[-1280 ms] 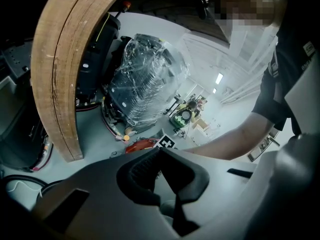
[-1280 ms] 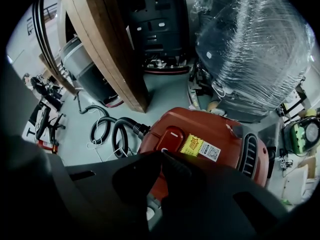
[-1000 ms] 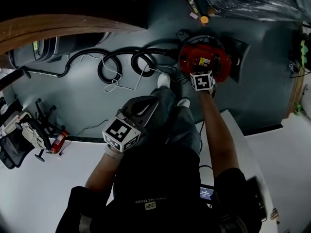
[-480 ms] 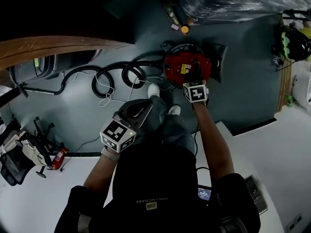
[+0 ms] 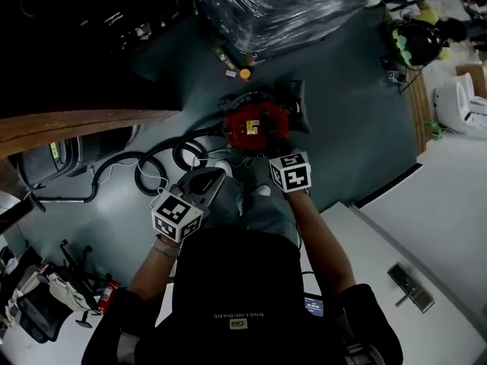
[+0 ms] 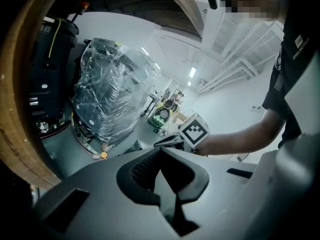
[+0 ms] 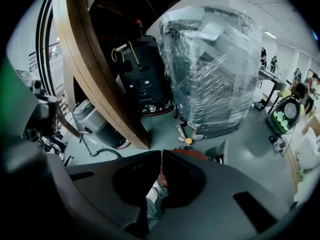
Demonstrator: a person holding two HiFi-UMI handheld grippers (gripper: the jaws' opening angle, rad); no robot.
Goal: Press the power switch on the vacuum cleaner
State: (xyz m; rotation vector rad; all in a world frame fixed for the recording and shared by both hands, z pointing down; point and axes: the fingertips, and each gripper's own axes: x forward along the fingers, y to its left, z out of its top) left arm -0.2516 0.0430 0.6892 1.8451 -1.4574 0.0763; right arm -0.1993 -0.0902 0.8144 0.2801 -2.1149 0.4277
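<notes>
The red vacuum cleaner (image 5: pixel 255 124) sits on the grey floor, its black hose (image 5: pixel 163 154) coiling off to the left. In the head view my right gripper (image 5: pixel 274 149) hangs just short of the vacuum's near edge, jaws shut and empty. Only a red sliver of the vacuum (image 7: pixel 189 154) shows past those jaws in the right gripper view (image 7: pixel 161 153). My left gripper (image 5: pixel 215 175) is held back over the person's leg, also shut on nothing (image 6: pixel 161 150). The switch itself is too small to make out.
A plastic-wrapped pallet (image 5: pixel 289 6) stands behind the vacuum, with an orange disc (image 5: pixel 244 74) on the floor before it. A curved wooden edge (image 5: pixel 76 124) runs at the left. A green-and-black machine (image 5: pixel 415 40) sits far right. A white floor area (image 5: pixel 449 204) lies at the right.
The head view has risen and swung, so the vacuum looks smaller and further left. My right gripper has drawn back from the vacuum's top. The left gripper has kept its place.
</notes>
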